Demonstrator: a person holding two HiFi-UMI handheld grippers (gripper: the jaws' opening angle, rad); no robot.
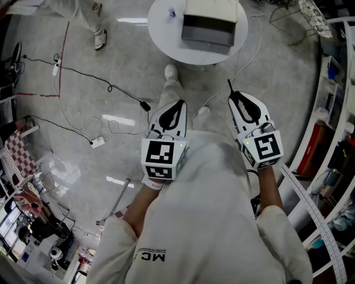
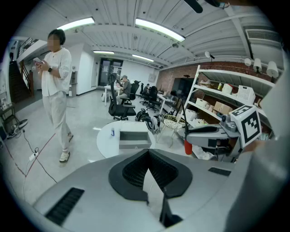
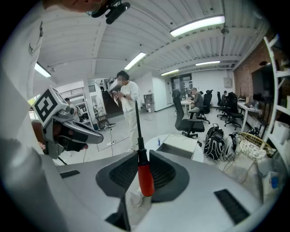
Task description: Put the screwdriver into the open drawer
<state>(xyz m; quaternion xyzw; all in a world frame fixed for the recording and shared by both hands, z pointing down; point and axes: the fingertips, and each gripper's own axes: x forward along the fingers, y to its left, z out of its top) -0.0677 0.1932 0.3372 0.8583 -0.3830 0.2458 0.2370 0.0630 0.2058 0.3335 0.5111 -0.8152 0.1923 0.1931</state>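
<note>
Right now the screwdriver (image 3: 145, 179) is clamped in the right gripper (image 3: 138, 158). Its red handle sits between the two black pads and its thin black shaft sticks out past the tips toward 12 o'clock. In the head view only the shaft tip (image 1: 229, 85) pokes out ahead of the right gripper (image 1: 238, 99).

The left gripper (image 2: 147, 152) is at 9 o'clock of the right one, with its jaws together and nothing between them; it also shows in the head view (image 1: 178, 105). Both are held in front of the person's body, above the floor.

The open drawer (image 1: 208, 34) sits on a round white table (image 1: 161, 28) at 12 o'clock, well apart from both grippers. A small blue item (image 1: 172, 12) lies on the table at 9 o'clock of the drawer. A standing person (image 2: 55, 90) is at 10 o'clock, and cables (image 1: 83, 72) run over the floor at 9 o'clock.
</note>
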